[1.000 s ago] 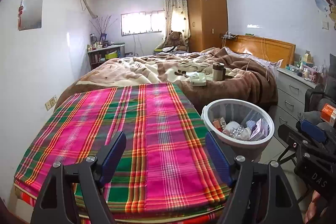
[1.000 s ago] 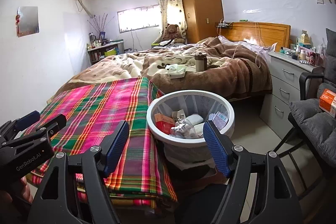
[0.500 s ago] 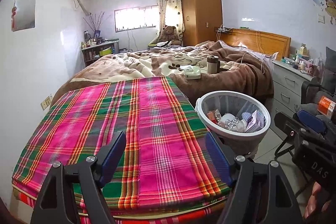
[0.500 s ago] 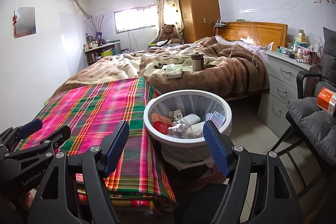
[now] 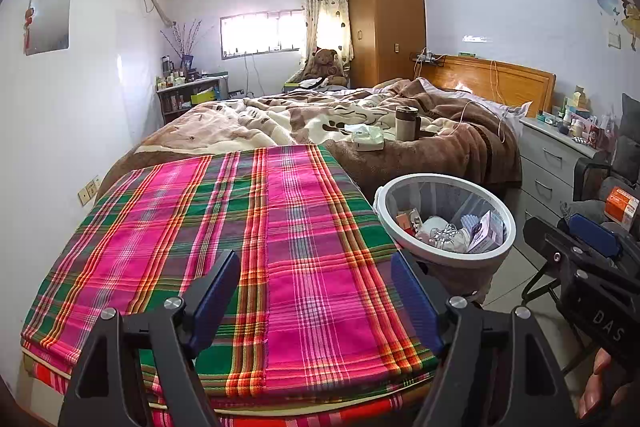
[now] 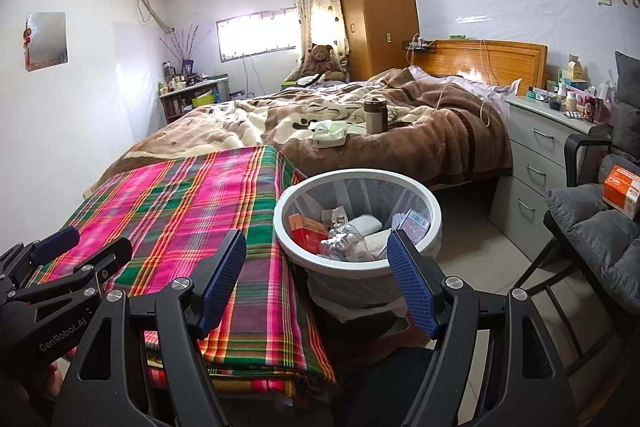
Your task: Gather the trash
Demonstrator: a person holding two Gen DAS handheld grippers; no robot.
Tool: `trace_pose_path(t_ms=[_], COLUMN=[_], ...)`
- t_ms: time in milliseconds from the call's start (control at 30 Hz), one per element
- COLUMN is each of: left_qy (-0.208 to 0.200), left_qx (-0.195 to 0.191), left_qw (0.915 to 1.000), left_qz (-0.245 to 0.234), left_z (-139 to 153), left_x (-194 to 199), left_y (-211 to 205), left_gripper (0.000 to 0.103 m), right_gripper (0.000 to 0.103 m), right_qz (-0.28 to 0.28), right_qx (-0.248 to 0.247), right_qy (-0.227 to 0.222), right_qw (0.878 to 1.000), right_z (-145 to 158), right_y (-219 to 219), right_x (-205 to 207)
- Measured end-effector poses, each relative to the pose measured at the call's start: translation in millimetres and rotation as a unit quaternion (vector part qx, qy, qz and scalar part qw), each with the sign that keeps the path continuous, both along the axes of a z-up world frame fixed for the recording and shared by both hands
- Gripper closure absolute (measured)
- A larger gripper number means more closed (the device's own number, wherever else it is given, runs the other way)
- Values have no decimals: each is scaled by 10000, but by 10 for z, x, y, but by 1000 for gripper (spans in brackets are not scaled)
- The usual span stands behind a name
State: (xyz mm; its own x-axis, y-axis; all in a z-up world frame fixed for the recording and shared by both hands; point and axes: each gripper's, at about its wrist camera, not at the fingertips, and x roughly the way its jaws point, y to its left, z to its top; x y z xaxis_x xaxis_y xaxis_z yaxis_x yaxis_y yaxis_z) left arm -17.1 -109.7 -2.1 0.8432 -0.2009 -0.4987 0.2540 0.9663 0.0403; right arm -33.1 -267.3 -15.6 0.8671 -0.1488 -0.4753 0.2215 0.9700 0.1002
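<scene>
Faintly, "GenRobot.AI" on left claw point(image 6: 56, 247) housing.

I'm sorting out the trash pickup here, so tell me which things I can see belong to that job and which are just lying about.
Job:
- white trash bin, already holding trash
- crushed clear bottle and red box inside it
- left gripper and right gripper, both open and empty

Lying about:
- plaid cloth
- tumbler on the bed
- teddy bear
- orange box on the chair
</scene>
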Motion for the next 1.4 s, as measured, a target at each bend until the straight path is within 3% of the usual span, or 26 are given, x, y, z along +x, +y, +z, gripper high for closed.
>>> trace_pose_path(t_ms=[1400], left_qy=[-13], left_qx=[-25], left_qw=[10000], left_qz=[9], left_z=[31], left_x=[-27], left_y=[21], left_gripper=[26], right_gripper=[29], right_qz=[4], right_qx=[4], right_qy=[33], right_qw=[10000], right_z=[15], right_y=[33], right_x=[-34])
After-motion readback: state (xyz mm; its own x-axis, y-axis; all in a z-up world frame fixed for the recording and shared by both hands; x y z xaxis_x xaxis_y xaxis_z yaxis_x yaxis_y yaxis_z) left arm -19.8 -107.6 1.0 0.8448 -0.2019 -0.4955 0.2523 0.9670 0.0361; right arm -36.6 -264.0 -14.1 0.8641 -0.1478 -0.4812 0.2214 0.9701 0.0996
